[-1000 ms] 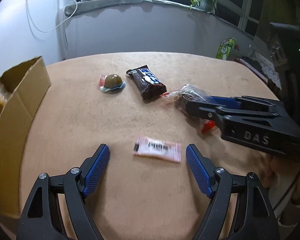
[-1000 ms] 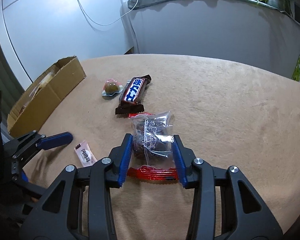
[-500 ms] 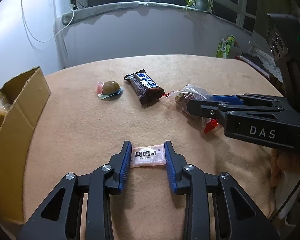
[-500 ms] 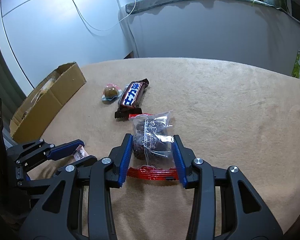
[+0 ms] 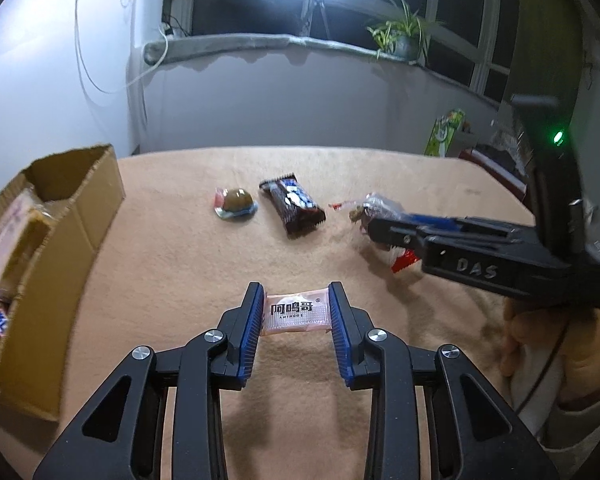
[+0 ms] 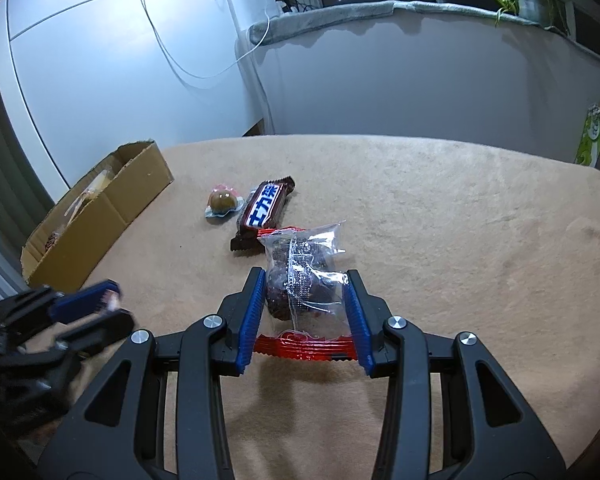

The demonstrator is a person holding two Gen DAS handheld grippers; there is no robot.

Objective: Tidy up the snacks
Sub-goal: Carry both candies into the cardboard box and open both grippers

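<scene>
closing inward, left hand-held gripper (image 5: 296, 312) now clamps the flat pink sachet (image 5: 295, 314); right hand-held gripper (image 6: 306, 304) pinches a crinkly clear packet (image 6: 304, 280).

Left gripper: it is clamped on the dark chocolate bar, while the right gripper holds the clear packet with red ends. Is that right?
Not quite. The left wrist view shows the left gripper clamped on the small pink wrapped candy; the dark chocolate bar lies untouched on the table. The right gripper does hold the clear packet with red ends.

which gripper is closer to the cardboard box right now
Left. The left gripper, shut on the pink candy packet, is beside the cardboard box; the right gripper is farther off.
</scene>
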